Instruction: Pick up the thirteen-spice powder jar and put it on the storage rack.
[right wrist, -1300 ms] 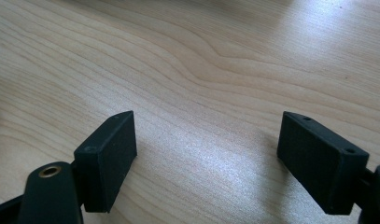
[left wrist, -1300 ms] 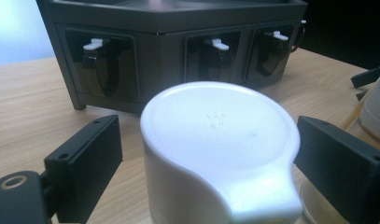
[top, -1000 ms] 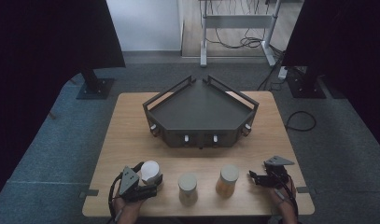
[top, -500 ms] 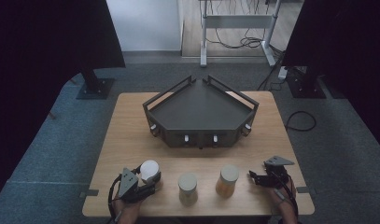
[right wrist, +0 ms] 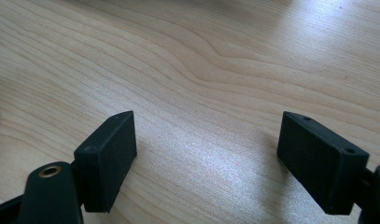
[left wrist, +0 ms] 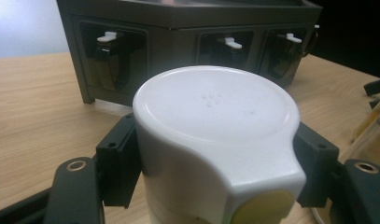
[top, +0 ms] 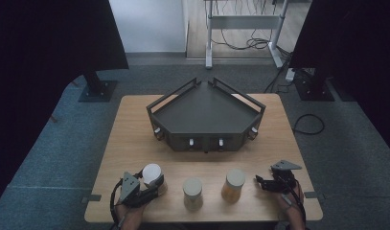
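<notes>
You see a smooth, glossy white plastic lid (left wrist: 215, 116) between matt black pads (left wrist: 116, 168), over pale wood-grain table (right wrist: 201, 56) with soft sheen.

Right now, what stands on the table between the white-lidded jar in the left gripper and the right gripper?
Two lidded jars, seen in the high view: a pale jar and an amber jar, between the white-lidded jar and the right gripper.

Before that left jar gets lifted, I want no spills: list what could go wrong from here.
1. The left gripper pinches the white-lidded jar high, at the lid, so the lid might twist or pop off and the body might drop.
2. The middle jar stands close beside it; a sideways swing could knock it over.
3. The tray has raised rails, so a low carry might clip the front edge. The right gripper rests open, too far off to catch anything.
</notes>
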Demonstrator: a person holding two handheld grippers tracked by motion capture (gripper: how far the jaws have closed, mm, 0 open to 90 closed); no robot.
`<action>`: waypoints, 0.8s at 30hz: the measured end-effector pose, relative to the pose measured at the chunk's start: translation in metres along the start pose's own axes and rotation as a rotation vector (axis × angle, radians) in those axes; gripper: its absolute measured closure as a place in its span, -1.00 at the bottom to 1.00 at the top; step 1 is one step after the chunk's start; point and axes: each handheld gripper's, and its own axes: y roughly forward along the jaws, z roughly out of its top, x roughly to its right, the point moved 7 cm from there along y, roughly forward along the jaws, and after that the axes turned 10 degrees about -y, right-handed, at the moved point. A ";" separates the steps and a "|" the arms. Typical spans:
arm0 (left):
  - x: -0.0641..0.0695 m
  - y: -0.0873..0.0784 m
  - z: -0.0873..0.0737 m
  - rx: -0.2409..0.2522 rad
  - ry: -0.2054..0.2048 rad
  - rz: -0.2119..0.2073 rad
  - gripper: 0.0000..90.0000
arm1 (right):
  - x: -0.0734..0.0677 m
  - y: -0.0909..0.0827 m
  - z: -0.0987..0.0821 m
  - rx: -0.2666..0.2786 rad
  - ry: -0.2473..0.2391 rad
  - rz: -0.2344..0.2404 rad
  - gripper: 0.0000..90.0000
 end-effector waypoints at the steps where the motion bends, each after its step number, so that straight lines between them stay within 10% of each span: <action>1: 0.000 0.000 0.001 0.004 0.000 -0.002 -0.33 | 0.000 0.000 0.000 0.000 0.000 0.000 -0.57; 24: 0.011 -0.006 0.021 0.037 0.047 0.015 -0.33 | 0.000 0.000 0.000 -0.001 -0.001 -0.001 -0.57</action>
